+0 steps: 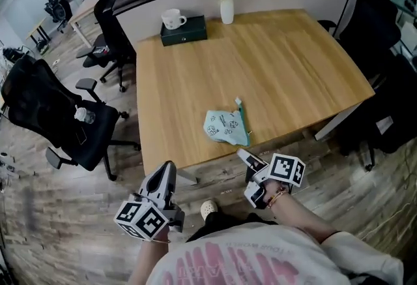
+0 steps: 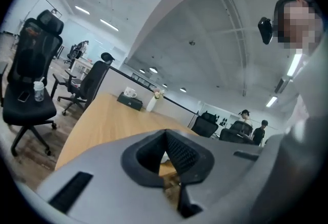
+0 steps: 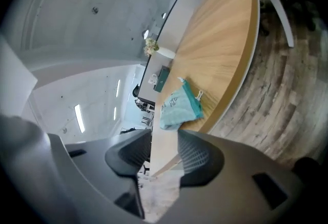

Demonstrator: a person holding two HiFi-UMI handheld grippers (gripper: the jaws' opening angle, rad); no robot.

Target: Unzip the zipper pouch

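The teal zipper pouch (image 1: 227, 127) lies flat near the front edge of the wooden table (image 1: 273, 62), its zipper pull pointing toward the far side. Both grippers hang below the table's front edge, apart from the pouch. My left gripper (image 1: 168, 167) is at the lower left, shut with nothing in it; in its own view the pads (image 2: 179, 151) meet. My right gripper (image 1: 247, 155) is just below and right of the pouch. It stands open (image 3: 164, 138) with nothing between its fingers, and the pouch (image 3: 179, 106) shows beyond them on the table.
At the table's far edge stand a dark green box (image 1: 186, 33) with a white mug (image 1: 172, 18) on it and a white vase (image 1: 227, 10) of flowers. Black office chairs (image 1: 62, 117) stand to the left, and another dark chair (image 1: 368, 32) at the right. Wooden floor lies below.
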